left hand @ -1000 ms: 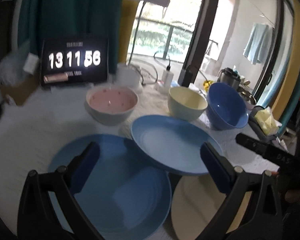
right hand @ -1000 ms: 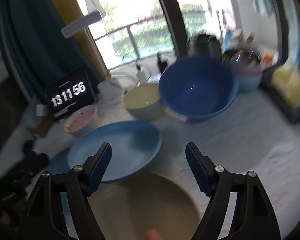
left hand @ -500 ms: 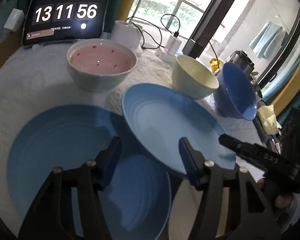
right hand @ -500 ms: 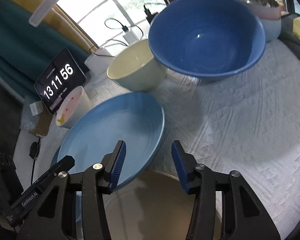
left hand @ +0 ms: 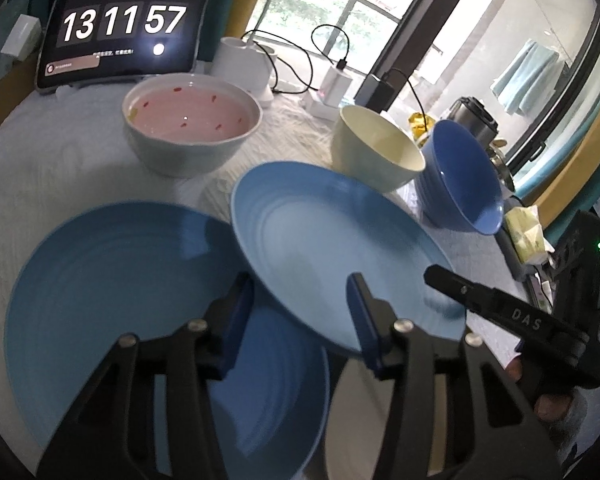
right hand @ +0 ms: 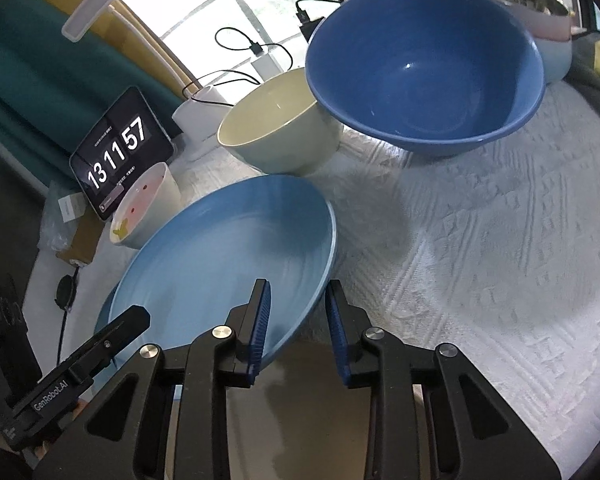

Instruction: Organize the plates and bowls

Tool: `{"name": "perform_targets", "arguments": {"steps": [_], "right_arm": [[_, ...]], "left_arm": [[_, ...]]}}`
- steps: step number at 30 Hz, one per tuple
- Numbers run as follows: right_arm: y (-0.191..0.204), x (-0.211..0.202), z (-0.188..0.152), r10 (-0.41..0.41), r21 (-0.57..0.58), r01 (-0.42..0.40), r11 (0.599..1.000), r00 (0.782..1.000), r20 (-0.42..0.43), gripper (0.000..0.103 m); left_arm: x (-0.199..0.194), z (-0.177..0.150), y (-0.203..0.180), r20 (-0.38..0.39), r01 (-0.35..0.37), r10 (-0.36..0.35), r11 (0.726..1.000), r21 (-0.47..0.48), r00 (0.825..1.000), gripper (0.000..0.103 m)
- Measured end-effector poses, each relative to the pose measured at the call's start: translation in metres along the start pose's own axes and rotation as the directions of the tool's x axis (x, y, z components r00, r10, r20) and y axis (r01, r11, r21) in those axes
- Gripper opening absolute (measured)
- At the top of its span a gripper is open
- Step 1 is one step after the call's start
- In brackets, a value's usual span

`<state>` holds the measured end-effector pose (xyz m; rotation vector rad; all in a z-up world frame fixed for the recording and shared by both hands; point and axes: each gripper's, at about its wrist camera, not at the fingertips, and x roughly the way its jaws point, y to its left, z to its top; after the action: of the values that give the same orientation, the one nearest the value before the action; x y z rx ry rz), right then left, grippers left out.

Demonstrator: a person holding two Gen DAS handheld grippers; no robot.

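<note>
A light blue plate [left hand: 332, 248] [right hand: 228, 256] lies tilted over a darker blue plate [left hand: 112, 280] and a beige plate [left hand: 360, 408] [right hand: 320, 408]. My left gripper [left hand: 300, 320] straddles the light blue plate's near rim, jaws partly closed with a gap, not clamped. My right gripper [right hand: 296, 320] straddles the same plate's right rim, jaws narrow, rim between the pads without clear contact. Behind stand a pink-lined bowl [left hand: 192, 128] [right hand: 144, 208], a cream bowl [left hand: 376, 152] [right hand: 280, 128] and a dark blue bowl [left hand: 464, 184] [right hand: 424, 68].
A tablet showing a clock [left hand: 120, 32] [right hand: 120, 152] stands at the back left. White chargers and cables [left hand: 300, 68] lie behind the bowls. A kettle [left hand: 476, 120] and a yellow pack [left hand: 528, 232] sit at the right. A white quilted cloth [right hand: 480, 240] covers the table.
Both grippers moved down toward the plates and narrowed their jaws. They now straddle the light blue plate's rim on either side.
</note>
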<state>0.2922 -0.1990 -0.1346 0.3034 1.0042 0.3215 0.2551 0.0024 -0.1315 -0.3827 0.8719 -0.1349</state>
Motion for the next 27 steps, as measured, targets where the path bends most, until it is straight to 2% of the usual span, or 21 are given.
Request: {"name": "perform_targets", "arguments": {"steps": [8, 16, 27], "right_arm": [[0.011, -0.030, -0.010, -0.023, -0.064, 0.028, 0.998, 0.998, 0.065, 0.030], [0.016, -0.069, -0.025, -0.029, -0.104, 0.043, 0.994, 0.990, 0.135, 0.029], [0.014, -0.108, -0.057, -0.055, -0.149, 0.082, 0.985, 0.982, 0.179, 0.029]], "left_arm": [[-0.020, -0.010, -0.014, 0.045, 0.010, -0.013, 0.998, 0.069, 0.999, 0.049], [-0.051, -0.023, -0.034, 0.121, -0.002, -0.017, 0.988, 0.157, 0.992, 0.049], [-0.077, -0.056, -0.059, 0.144, -0.006, -0.034, 0.963, 0.269, 0.989, 0.049]]}}
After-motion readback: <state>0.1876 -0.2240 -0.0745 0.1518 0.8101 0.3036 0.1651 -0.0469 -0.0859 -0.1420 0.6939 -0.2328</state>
